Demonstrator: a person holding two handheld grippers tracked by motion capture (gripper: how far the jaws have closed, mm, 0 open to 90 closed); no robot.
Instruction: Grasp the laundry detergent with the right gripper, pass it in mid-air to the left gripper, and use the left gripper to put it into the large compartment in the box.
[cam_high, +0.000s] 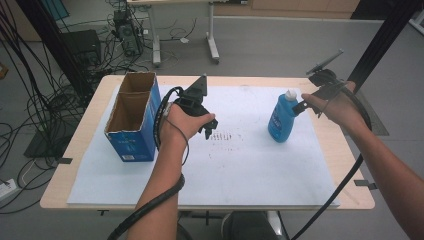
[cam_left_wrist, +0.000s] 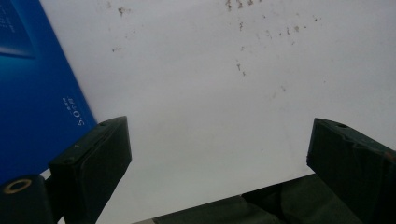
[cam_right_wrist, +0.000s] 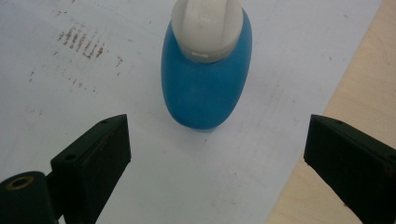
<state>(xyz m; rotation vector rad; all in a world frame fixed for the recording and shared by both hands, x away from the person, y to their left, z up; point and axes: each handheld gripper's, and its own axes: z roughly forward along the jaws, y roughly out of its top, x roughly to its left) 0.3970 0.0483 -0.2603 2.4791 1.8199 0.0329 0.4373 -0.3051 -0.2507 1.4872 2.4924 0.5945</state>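
Blue bottle (cam_high: 282, 120) with a white cap is standing upright on the white sheet (cam_high: 240, 160) that is covering the tabletop (cam_high: 345, 165), over on the right side. In the right gripper view the blue bottle (cam_right_wrist: 205, 79) is sitting just ahead of the two black jaws, seen from above, with its cap at the top of the picture. Nothing is touching it there.

Right tool (cam_high: 302, 106) is hanging just beside the bottle, close to its cap, in the person's right hand (cam_high: 337, 107). Its jaws are standing wide open with nothing between them, and they are not holding anything.

Left tool (cam_high: 210, 131) is hanging low over the middle of the sheet in the person's left hand (cam_high: 182, 125). Its jaws are also standing wide open and holding nothing. In the left gripper view, bare sheet with small brown marks is lying between them.

Blue box (cam_high: 132, 117) made of cardboard is standing on the left part of the sheet, near the left hand. Its top is open and it has two parts inside. The blue box (cam_left_wrist: 32, 93) is showing its blue side at the left edge of the left gripper view.
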